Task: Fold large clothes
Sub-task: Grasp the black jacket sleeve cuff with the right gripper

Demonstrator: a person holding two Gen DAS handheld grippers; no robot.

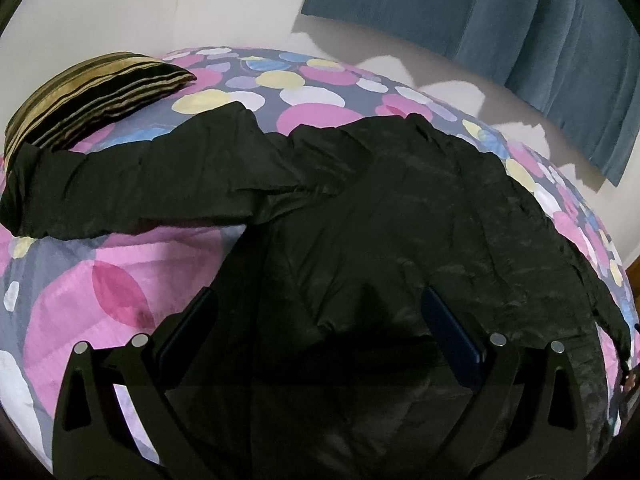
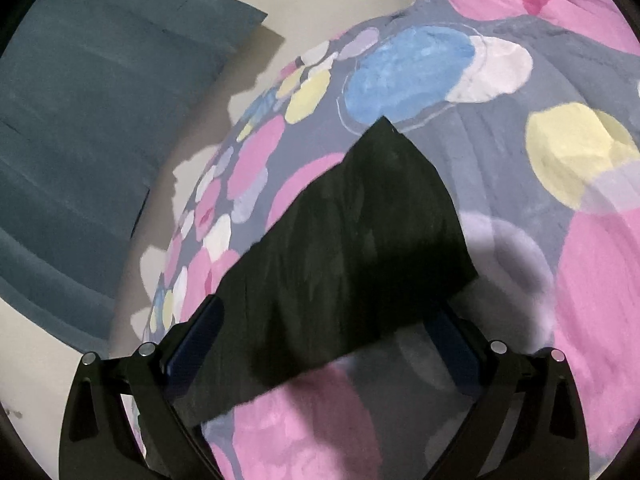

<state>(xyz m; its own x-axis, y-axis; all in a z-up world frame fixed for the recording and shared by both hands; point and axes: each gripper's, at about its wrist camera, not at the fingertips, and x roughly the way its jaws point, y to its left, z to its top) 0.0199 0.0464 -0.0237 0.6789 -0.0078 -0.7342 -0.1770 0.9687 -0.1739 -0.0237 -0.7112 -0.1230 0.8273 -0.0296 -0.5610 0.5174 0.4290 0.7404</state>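
From where I stand, one striped pillow [image 1: 92, 96] lies at ten o'clock on the bed [image 1: 100, 280], and one black jacket [image 1: 400, 220] is spread across the spotted bedspread, a sleeve [image 1: 120, 192] reaching toward nine o'clock. The left gripper [image 1: 318, 312] hangs over the jacket's body, its jaws wide and holding nothing. Further right, the right gripper [image 2: 328, 320] also stands wide, with a black sleeve end [image 2: 360, 240] lying between its fingers, not pinched. To fold well, I'd judge each should close on a single edge of cloth, lift little, and carry the sleeve flat across the body. One blue curtain [image 1: 520, 32] hangs at one o'clock.
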